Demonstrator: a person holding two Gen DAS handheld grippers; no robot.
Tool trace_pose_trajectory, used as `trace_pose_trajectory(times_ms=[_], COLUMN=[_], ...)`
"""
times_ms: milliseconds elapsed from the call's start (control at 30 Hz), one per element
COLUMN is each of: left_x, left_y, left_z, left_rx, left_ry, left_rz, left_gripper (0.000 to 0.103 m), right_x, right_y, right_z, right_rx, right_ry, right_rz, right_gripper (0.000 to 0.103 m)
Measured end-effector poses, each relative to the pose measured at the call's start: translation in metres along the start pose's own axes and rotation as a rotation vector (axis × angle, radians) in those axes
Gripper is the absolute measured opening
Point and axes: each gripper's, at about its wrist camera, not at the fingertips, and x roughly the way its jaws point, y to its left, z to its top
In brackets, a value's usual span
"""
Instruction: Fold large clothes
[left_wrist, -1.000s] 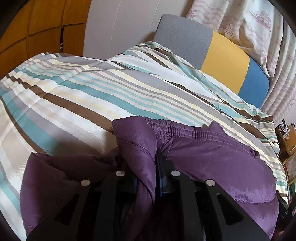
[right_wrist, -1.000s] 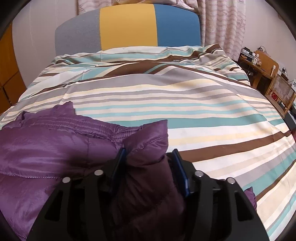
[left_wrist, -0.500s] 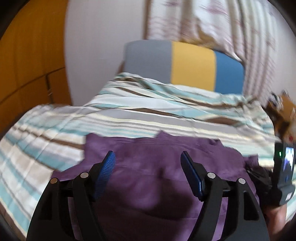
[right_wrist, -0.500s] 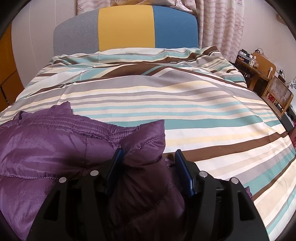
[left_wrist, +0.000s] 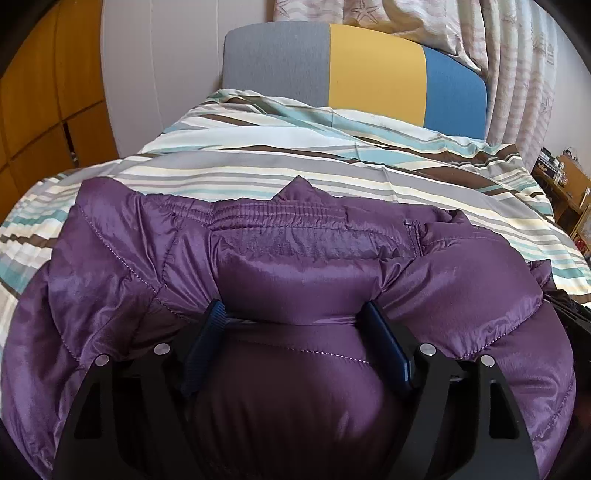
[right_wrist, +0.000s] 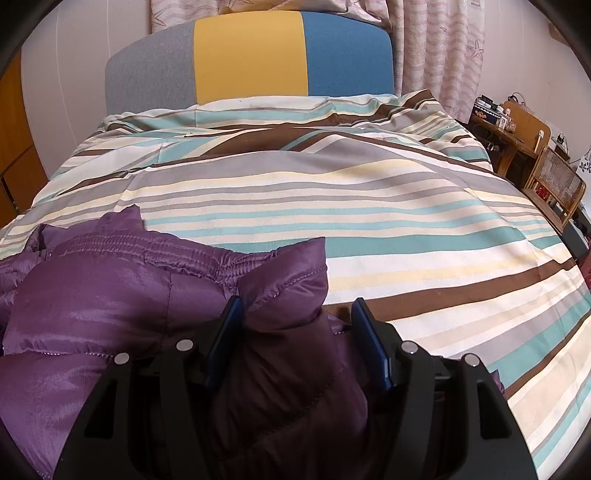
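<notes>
Letting go after a fold looks like the step in hand: the purple padded jacket (left_wrist: 295, 280) lies bunched on the striped bed cover (left_wrist: 332, 173), filling the lower half of the left wrist view and the lower left of the right wrist view, with its elastic hem running across the middle of the frame. The left tool (left_wrist: 295, 332) has its jaws opening and standing wide; a puffed bulge of the jacket swells up between them, but the blue pads (left_wrist: 207, 336) seem only to brush its sides rather than pinch it. The right tool (right_wrist: 295, 332) is also opening, more slowly; a peaked corner of the jacket stands between its jaws, leaning on the left pad while a gap shows at the right pad, so I judge the grip as released. The three-coloured headboard (right_wrist: 251, 55) sits at the top of both views and a wooden side table (right_wrist: 517, 129) at the right edge. Next, I would expect both tools to back clear of the cloth without dragging it, then look for fresh edges to take hold of, since the bundle is lumpy and will likely need flattening or another fold; the slippery, springy filling may let the fold puff open.
</notes>
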Motion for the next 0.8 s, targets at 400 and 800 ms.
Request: trace_pose_trajectory(times_ms=[400,800], left_x=[-0.001,-0.004], left_y=[0.002,0.003], left_z=[0.0,-0.002], left_rx=[-0.02,-0.032], left_ry=[-0.006,-0.02], left_rz=[-0.028,-0.024], left_gripper=[0.078,0.078], right_x=[-0.099,-0.037], right_y=[0.02,0.086], right_z=[-0.004,-0.017], right_rx=[-0.008,-0.123], right_ry=[-0.242,-0.051], right_rz=[0.168,0.233], right_gripper=[0.069,0.058])
